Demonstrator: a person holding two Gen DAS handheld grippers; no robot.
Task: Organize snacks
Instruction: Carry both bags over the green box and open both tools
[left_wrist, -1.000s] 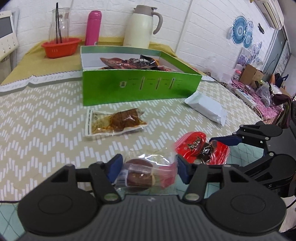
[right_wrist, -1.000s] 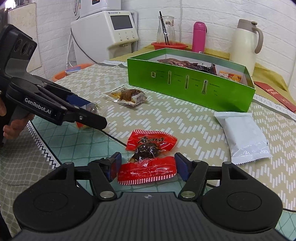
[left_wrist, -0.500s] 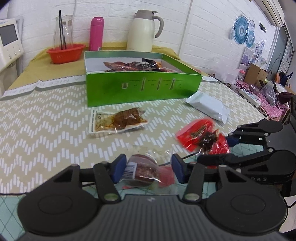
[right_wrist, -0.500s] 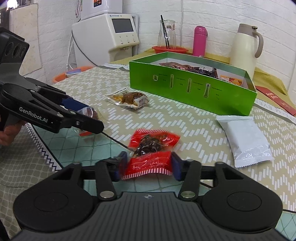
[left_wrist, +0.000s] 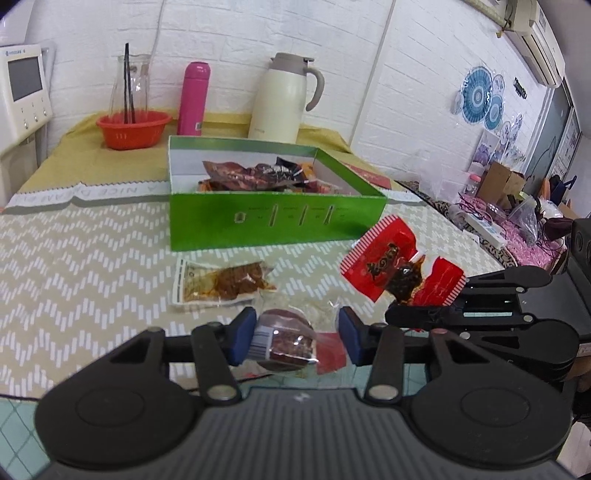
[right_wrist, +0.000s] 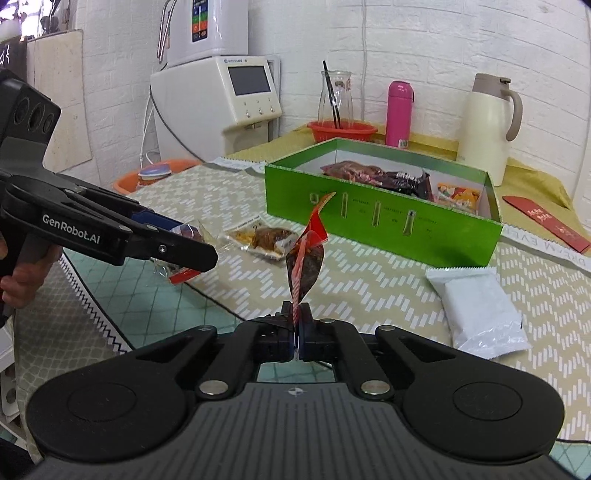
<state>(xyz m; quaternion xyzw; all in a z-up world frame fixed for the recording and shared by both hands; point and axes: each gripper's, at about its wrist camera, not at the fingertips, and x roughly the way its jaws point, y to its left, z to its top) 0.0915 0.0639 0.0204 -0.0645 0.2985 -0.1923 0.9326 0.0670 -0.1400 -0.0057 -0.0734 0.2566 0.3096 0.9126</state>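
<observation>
Right gripper (right_wrist: 296, 325): jaws pressed together on the bottom edge of the red snack packet (right_wrist: 306, 254), which stands on edge above the fingertips, off the table.
Red snack packet: glossy red film with a white-striped sealed rim and a clear window showing dark pieces; seen flat-on from the left wrist view (left_wrist: 400, 267), it hangs above the right gripper's fingers.
Left gripper (left_wrist: 297, 338): jaws spread, one on each side of the clear-wrapped snack (left_wrist: 286, 339); contact with the pads cannot be told.
Clear-wrapped snack: round, dark reddish-brown, in crinkled clear film with a barcode label and a red end.
Ahead of the left gripper: a clear pouch of brown snack (left_wrist: 221, 284), then the green box (left_wrist: 273, 218) with packets inside.
Right of the right gripper: a white packet (right_wrist: 480, 312) flat on the table (right_wrist: 388, 288).
</observation>
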